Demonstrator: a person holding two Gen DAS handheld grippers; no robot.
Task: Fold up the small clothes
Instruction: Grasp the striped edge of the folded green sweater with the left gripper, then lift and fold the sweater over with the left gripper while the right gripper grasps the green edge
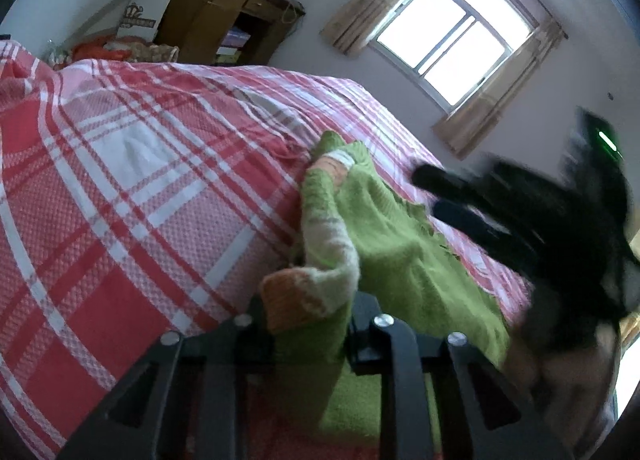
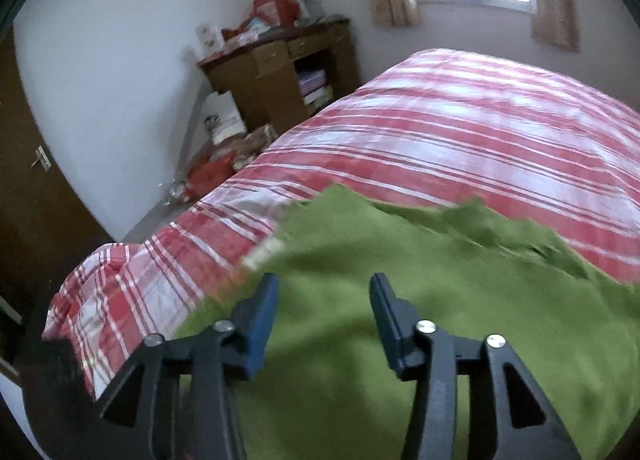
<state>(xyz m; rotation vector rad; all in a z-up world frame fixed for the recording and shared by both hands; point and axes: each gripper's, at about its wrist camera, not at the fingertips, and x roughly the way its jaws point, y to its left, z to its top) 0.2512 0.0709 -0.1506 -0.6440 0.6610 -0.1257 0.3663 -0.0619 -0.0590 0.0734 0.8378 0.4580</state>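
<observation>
At the far left of the left wrist view, a red and white checked bedspread (image 1: 132,163) is seen covering the bed, with a brown wooden desk (image 1: 224,15) piled with red bags set against the wall behind it. Nearer the middle, the left gripper (image 1: 308,324) is seen closed on a bunched part of the green knitted garment (image 1: 384,227), an orange and cream cuff (image 1: 304,292) being pinched between its black fingers. The garment is spread over the bedspread and runs away from the gripper toward the right. A window (image 1: 452,35) with beige curtains is seen above it. At the right edge the right gripper (image 1: 436,195) is caught as a dark blur above the garment's far side. In the right wrist view a brown door (image 2: 36,179) is seen at the left, then the desk and the bedspread. The right gripper's blue-padded fingers (image 2: 260,324) are held apart with nothing between them, above the green cloth, which fills the lower right of that view.
</observation>
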